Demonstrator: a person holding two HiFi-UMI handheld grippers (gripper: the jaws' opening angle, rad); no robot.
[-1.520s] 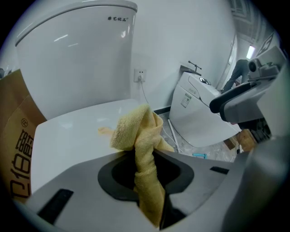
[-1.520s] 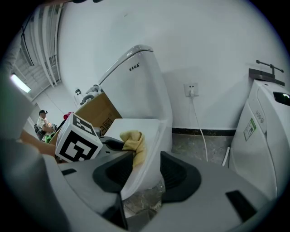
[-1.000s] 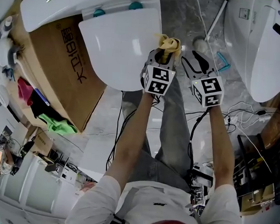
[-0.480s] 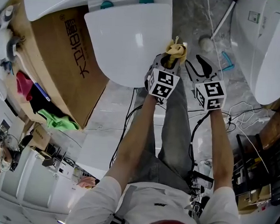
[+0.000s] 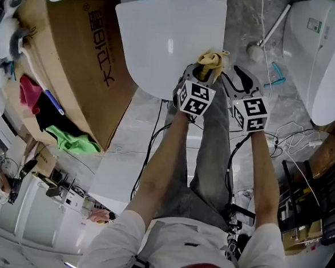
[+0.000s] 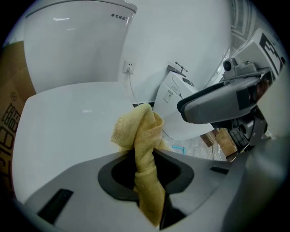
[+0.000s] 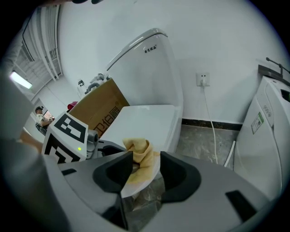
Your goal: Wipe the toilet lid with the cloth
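The white toilet lid (image 5: 162, 44) lies shut, its near right corner under the yellow cloth (image 5: 211, 60). My left gripper (image 5: 203, 73) is shut on that cloth, which bunches up beyond the jaws. In the left gripper view the cloth (image 6: 140, 131) hangs pinched between the jaws of the left gripper (image 6: 146, 170), with the lid (image 6: 68, 127) right behind it. My right gripper (image 5: 238, 78) hovers just right of the left one, off the lid's edge. Seen in its own view, the right gripper (image 7: 145, 170) is open and holds nothing. The cloth (image 7: 138, 156) and the lid (image 7: 145, 120) show beyond it.
A big cardboard box (image 5: 87, 56) stands against the toilet's left side. A second white toilet (image 5: 319, 55) is at the right, with a toilet brush (image 5: 254, 51) on the marble floor between. Cables (image 5: 287, 139) trail on the floor at the right. The tank (image 6: 77, 41) rises behind the lid.
The left gripper has carried the cloth leftward from just off the lid's right edge onto its near right corner. The right gripper has stayed close beside it.
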